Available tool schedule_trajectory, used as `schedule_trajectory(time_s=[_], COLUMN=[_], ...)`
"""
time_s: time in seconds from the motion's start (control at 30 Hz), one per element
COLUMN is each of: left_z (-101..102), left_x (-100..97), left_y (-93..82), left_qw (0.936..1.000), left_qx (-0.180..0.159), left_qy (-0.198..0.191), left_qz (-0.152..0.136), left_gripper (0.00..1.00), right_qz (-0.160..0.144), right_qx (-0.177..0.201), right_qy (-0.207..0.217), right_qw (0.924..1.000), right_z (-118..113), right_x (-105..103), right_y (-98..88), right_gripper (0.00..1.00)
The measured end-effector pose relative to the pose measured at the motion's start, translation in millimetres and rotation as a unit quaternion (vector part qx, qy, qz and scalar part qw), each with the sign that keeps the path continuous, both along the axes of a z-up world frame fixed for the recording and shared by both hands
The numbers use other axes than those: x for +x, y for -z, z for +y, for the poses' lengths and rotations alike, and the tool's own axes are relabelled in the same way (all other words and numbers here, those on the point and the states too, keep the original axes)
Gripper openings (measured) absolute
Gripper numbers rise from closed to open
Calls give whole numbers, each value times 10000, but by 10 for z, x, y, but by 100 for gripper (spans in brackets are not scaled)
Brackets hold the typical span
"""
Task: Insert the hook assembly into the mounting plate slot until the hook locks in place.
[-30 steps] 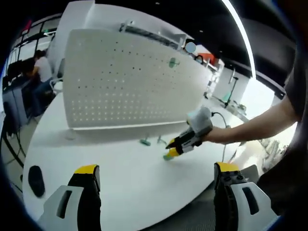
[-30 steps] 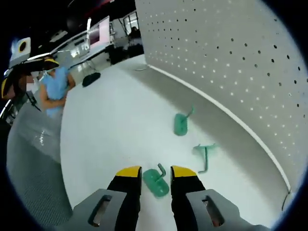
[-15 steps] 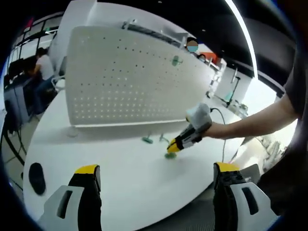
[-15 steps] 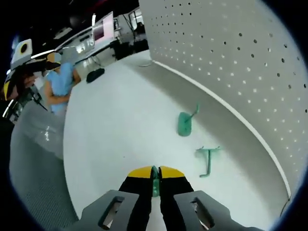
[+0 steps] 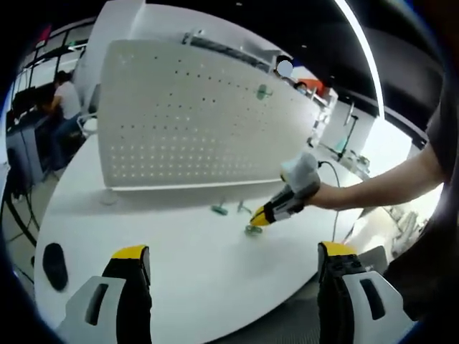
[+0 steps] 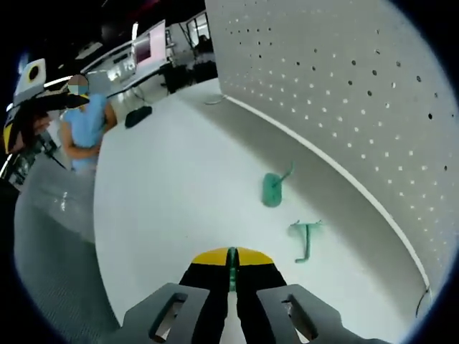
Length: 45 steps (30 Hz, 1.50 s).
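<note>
- While the pegboard (image 6: 358, 93) is standing upright at the back of the white table (image 6: 165, 193), a green hook (image 6: 231, 266) is being pinched edge-on by the right gripper (image 6: 231, 259), low over the tabletop.
- Two more green pieces (image 6: 272, 188) are being left lying near the board's foot.
- Left gripper (image 5: 233, 261) is being held wide open, gripping nothing.
- Pickup step, by the look of it; next the hook probably needs carrying to a board slot and pressing in till it locks.

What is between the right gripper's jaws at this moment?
A thin green hook piece shows edge-on between the closed jaws of the right gripper. Most of it is covered by the yellow fingertips, so its shape cannot be told. Two more green hooks lie on the white table.
</note>
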<state>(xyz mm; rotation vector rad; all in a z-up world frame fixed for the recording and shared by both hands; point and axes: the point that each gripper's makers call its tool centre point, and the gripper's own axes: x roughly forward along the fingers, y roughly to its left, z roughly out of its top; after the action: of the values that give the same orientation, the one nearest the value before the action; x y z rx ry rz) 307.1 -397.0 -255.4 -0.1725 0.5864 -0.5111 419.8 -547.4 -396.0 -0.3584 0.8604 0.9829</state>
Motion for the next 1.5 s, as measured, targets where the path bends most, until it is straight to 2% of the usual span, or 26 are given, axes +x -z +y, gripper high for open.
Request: schedule_trajectory(time_s=[0.23,0.47,0.73,1.03,1.27,1.4,1.5], left_z=[-12,-28,-84,-147,-179,-208,-221], left_x=[20,30,42,43,46,26,12], left_y=[-46,-90,-162,-216,-259,-230,-228], left_qw=[10000,9999,9998,9996,9994,9992,9992], left_qx=[-50,-86,-113,-138,-212,-351,-365], left_qy=[-24,-6,58,147,147,150,157], left_qz=[-35,-78,-166,-210,-243,-107,-107], left_gripper=[98,98,97,95,92,91,88], right_qz=[-146,-401,-575,-752,-823,-874,-844], right_qx=[278,631,981,1379,1840,1961,2150], right_qy=[305,554,753,876,951,944,989], right_qw=[9990,9957,9907,9837,9748,9721,9679], right_z=[41,109,184,270,378,442,483], right_x=[67,67,29,-112,-245,-339,-381], right_y=[-202,-543,-831,-1160,-1429,-1533,-1612], right_gripper=[0,0,0,0,0,0,0])
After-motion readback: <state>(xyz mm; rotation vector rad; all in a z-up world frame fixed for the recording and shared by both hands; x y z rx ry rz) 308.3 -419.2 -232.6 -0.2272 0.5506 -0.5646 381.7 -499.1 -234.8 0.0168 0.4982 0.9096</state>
